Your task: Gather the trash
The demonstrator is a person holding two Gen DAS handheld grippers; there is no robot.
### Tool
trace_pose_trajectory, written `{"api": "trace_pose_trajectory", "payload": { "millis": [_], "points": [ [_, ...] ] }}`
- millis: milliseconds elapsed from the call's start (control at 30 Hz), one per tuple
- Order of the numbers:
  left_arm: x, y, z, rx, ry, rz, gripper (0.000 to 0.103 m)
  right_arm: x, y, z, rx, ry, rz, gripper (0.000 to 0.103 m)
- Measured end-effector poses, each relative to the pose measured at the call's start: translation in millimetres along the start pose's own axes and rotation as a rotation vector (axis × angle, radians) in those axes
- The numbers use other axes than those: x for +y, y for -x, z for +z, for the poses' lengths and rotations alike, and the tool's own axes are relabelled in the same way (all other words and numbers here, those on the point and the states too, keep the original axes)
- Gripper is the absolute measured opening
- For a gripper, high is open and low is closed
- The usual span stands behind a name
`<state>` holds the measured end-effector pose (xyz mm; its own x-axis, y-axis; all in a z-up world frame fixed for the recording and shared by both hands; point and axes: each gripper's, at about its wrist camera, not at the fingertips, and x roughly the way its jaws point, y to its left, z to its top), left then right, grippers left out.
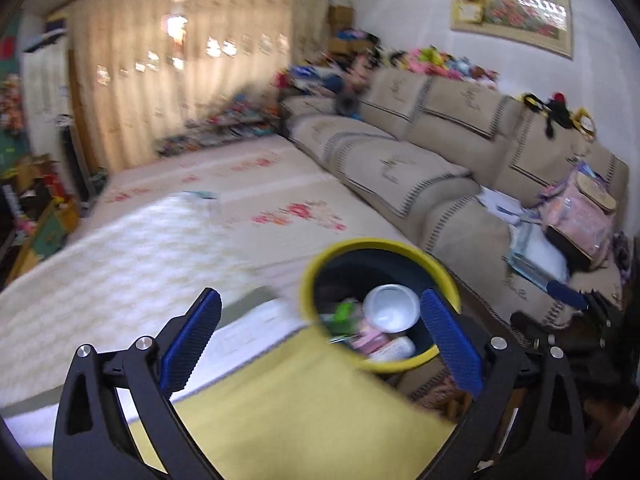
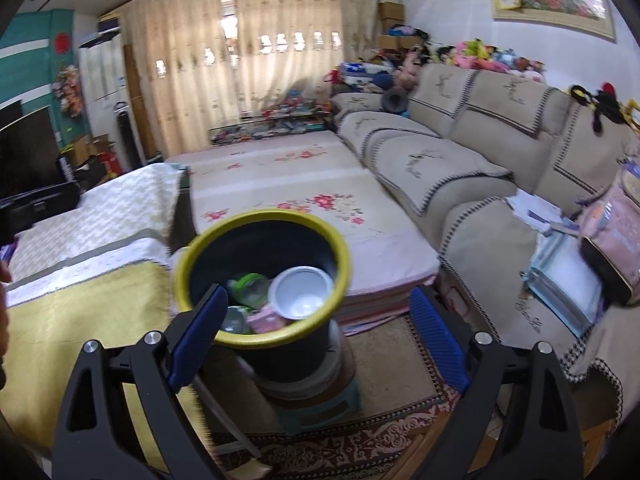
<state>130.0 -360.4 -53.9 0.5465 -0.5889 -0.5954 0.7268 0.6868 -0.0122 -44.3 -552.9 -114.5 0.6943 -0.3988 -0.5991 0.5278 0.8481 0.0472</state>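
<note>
A black trash bin with a yellow rim (image 1: 320, 260) (image 2: 264, 216) stands on a small stool. Inside lie a white plastic bowl (image 1: 391, 309) (image 2: 301, 293), a green wrapper (image 2: 250, 282) and a pink packet (image 1: 370, 340). My left gripper (image 1: 320, 338) is open and empty, just above and in front of the bin's mouth. My right gripper (image 2: 318, 332) is open and empty, its left finger over the bin's near rim. The right gripper's blue tip (image 1: 566, 295) shows at the right of the left wrist view.
A table with a yellow cloth (image 1: 288, 408) (image 2: 80, 320) lies left of the bin. A floral mat (image 2: 288, 184) covers the floor ahead. A beige sofa (image 2: 460, 176) runs along the right, with a pink bag (image 2: 612, 236) and papers (image 2: 560, 276). A patterned rug (image 2: 360, 436) lies below.
</note>
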Motion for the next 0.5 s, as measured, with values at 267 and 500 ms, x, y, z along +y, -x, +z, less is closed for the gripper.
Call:
{"api": "trace_pose_trajectory", "payload": {
  "millis": [267, 500],
  "points": [
    [89, 130, -66, -0.033, 0.153, 0.265, 0.098, 83, 27, 10, -0.032, 0.133, 0.183, 0.096],
    [139, 215, -121, -0.081, 0.287, 0.423, 0.098, 159, 63, 19, -0.073, 0.25, 0.319, 0.096]
  ]
}}
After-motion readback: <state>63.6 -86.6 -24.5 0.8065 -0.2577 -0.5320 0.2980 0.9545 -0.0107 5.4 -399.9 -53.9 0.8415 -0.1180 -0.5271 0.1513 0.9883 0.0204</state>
